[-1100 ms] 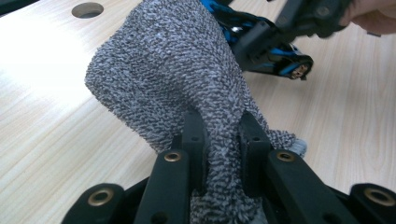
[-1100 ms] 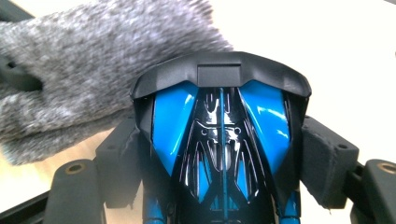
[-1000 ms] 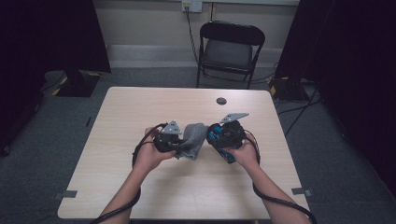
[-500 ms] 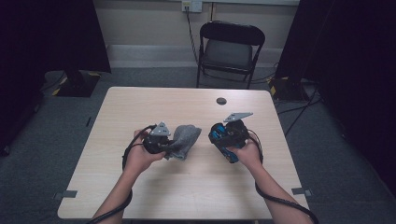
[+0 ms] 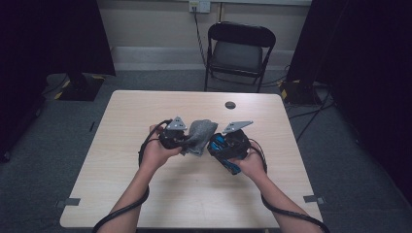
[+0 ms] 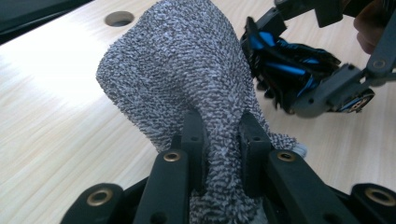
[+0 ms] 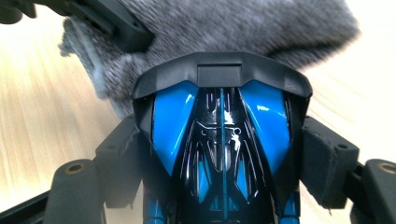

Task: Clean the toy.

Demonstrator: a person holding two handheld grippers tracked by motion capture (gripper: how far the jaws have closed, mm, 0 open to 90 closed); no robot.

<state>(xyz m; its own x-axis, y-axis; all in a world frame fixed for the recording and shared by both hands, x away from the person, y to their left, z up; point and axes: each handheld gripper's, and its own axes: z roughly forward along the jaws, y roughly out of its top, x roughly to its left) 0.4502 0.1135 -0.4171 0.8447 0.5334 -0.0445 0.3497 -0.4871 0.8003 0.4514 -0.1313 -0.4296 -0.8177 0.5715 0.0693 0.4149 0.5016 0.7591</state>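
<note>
Left gripper (image 6: 219,140): jaws pinched tight on grey terry cloth (image 6: 187,70), fabric bunched between the two black pads, rest of cloth ballooning up and forward above the tabletop. In high view same left gripper (image 5: 176,137) held in left hand (image 5: 158,153) over middle of table (image 5: 121,194), cloth (image 5: 199,136) sticking out toward the right hand. Right gripper (image 7: 224,140): jaws spread wide but clamped on either side of a blue and black toy car (image 7: 219,140), glossy, nose pointing away from camera, black front edge touching or just short of the cloth (image 7: 233,23), cannot tell which. In high view right gripper (image 5: 228,145) in right hand (image 5: 252,162), car (image 5: 222,151) just right of cloth. Both held above the wood. Farther out: small dark round hole (image 5: 230,105) near far edge of table, black folding chair (image 5: 240,51) beyond it, wall outlet (image 5: 199,6) with cord behind, cables (image 5: 311,121) on grey floor at right.
</note>
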